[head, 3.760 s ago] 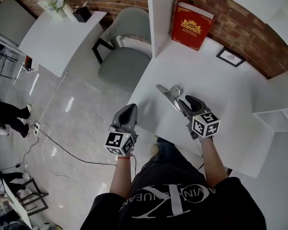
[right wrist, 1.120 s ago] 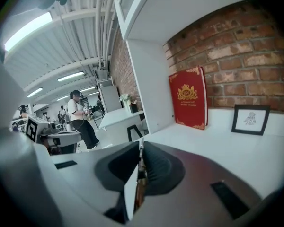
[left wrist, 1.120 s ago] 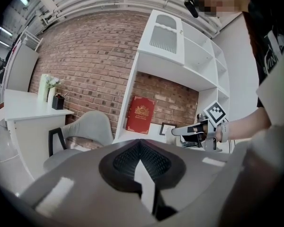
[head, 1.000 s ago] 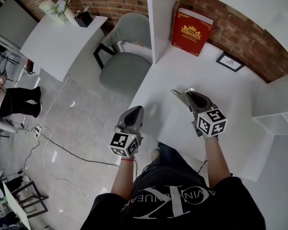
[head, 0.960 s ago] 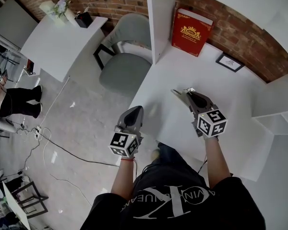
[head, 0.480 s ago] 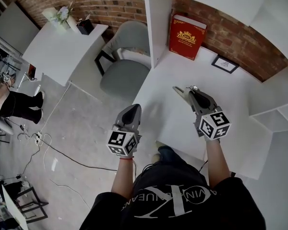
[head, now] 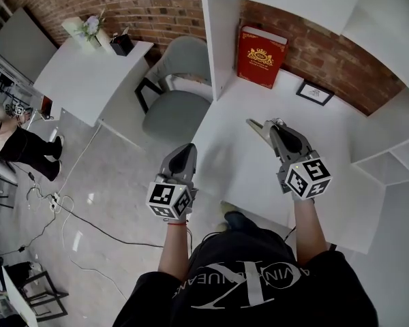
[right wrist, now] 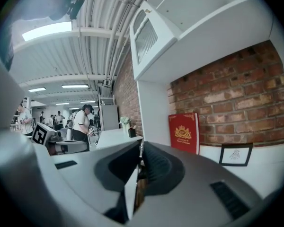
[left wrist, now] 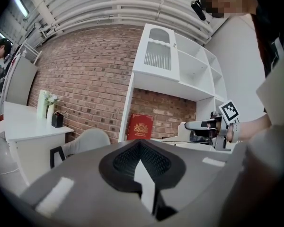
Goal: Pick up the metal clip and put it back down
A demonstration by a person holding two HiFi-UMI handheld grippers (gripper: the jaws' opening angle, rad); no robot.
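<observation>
Clearly, right gripper (head: 274, 125) clamps metal clip (head: 257, 128), left gripper (head: 185, 152) sits closed; red book (head: 260, 46) print unreadable.

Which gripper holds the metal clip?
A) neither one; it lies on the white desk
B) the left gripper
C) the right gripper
C: the metal clip sticks out from the closed jaws of the right gripper, held above the white desk, while the left gripper is shut with nothing in it.

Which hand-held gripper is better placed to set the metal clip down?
Right: the right hand-held gripper holds the metal clip above the white desk; the left hand-held gripper is shut on nothing.
</observation>
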